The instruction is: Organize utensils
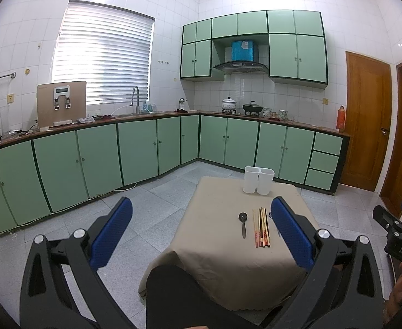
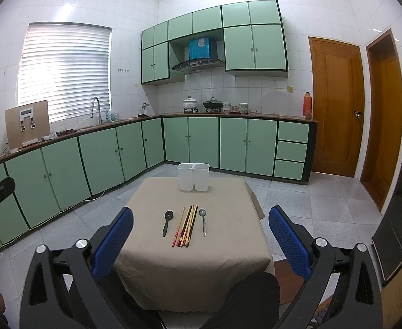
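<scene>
Beige cloth is covering the table where your chopsticks are lying, long axis running 6 to 12 o'clock, between a black spoon and a metal spoon. A white two-compartment holder is standing at 12 o'clock. "DAS" is showing on your right gripper; it and the left gripper are both gaping wide, holding nothing.

Matt beige tablecloth, white plastic holder, shiny metal spoon
</scene>
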`<state>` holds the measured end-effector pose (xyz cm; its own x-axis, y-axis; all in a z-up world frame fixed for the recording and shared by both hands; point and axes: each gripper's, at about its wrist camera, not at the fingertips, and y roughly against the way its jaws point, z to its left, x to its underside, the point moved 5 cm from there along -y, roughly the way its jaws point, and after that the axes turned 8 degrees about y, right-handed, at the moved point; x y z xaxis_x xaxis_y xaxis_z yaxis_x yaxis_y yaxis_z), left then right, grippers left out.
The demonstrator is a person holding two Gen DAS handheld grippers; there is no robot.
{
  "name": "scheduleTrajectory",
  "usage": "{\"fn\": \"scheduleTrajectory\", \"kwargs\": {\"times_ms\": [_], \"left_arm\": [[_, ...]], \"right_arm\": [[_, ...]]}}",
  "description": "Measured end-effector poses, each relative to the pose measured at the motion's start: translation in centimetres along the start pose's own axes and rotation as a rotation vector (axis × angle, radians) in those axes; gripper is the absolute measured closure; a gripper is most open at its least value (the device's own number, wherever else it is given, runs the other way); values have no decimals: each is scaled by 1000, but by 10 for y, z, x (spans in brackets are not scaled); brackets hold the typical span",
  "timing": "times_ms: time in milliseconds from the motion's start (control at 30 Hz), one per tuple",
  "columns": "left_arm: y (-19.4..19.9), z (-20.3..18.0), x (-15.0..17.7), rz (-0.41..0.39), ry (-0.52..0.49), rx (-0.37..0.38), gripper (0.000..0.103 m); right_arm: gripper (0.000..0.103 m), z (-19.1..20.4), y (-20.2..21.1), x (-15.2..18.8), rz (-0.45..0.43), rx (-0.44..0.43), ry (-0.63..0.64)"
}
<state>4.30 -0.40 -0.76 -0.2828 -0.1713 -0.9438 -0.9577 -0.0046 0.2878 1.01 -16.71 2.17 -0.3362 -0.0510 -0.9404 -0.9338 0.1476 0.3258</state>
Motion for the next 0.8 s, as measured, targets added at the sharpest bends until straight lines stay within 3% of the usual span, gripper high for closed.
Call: {"fn": "scheduleTrajectory", "kwargs": {"times_ms": [800], "left_arm": [[0, -1, -1, 3, -2, 3, 5]], "right_arm": [[6, 0, 2, 2, -1, 2, -2]]}}
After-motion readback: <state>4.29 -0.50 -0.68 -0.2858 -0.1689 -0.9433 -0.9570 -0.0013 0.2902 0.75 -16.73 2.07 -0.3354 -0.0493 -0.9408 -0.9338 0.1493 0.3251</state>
